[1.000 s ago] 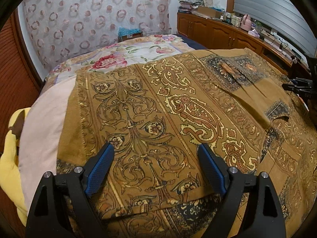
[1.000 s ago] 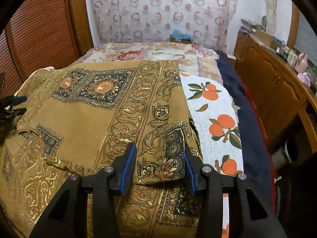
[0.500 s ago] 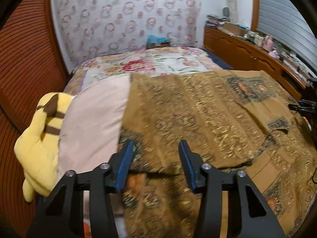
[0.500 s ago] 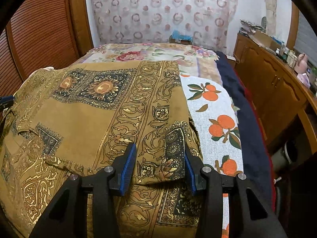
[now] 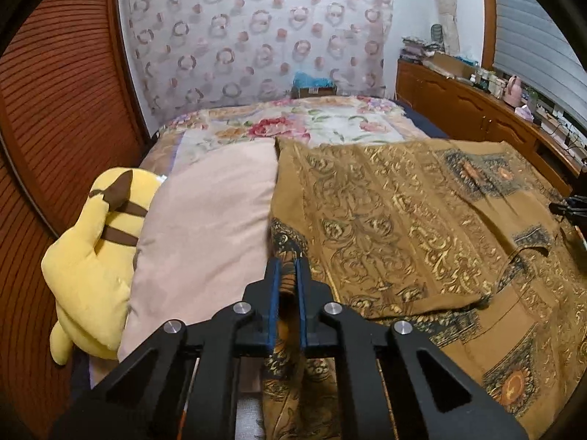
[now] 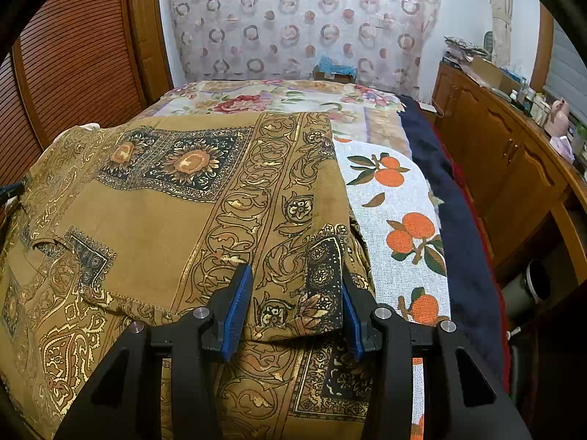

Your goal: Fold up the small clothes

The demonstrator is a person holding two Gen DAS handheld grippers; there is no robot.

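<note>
Left tongs [image 5: 287,275] closing on brown patterned garment [image 5: 403,220] edge, right tongs [image 6: 295,304] half apart, straddling its hem

The left hand-held gripper [image 5: 288,275] tilts downward, its blue-padded jaws closing to a narrow gap with a fold of cloth between them. The right hand-held gripper [image 6: 296,293] tilts downward too, jaws partly apart, straddling a cloth edge.

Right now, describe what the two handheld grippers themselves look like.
The left gripper and the right gripper look alike: matte black angular linkage arms with triangular cutouts, round silver pivot pins, and two flat fingers faced with ribbed blue pads. No cables or markings show.
</note>
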